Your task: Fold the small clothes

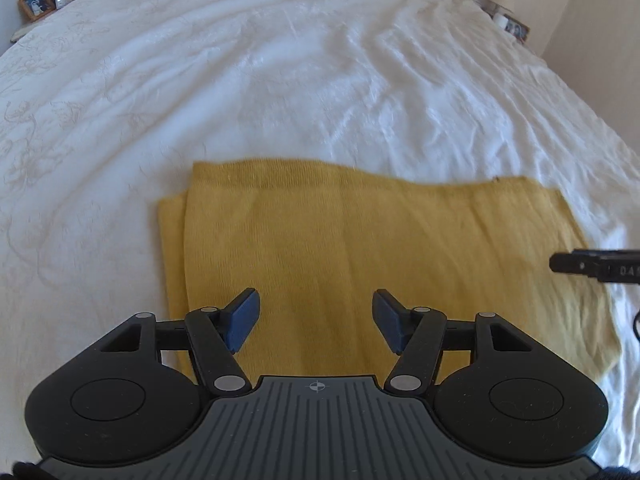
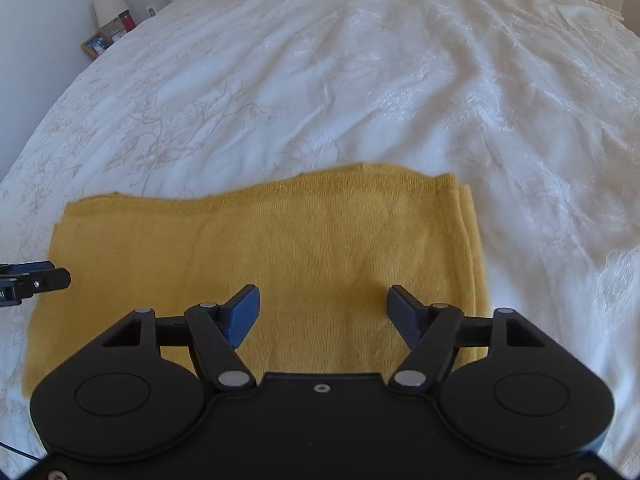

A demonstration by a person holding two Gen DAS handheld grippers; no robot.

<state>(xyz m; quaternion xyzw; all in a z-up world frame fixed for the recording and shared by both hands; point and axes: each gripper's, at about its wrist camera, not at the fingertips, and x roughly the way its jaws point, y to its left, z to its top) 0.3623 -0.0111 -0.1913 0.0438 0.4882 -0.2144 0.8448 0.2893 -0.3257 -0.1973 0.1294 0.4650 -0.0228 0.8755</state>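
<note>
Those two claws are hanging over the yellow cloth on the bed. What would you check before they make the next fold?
1. Left claw open, nothing in it: ok.
2. Right claw open, nothing in it: ok.
3. Cloth lying flat on the bed: ok.
4. Folded edges lined up: not ok, a lower layer sticks out at one side.
5. Bed around the cloth free of clutter: ok.
6. Near edge of the cloth: cannot tell, the claws hide it.
</note>
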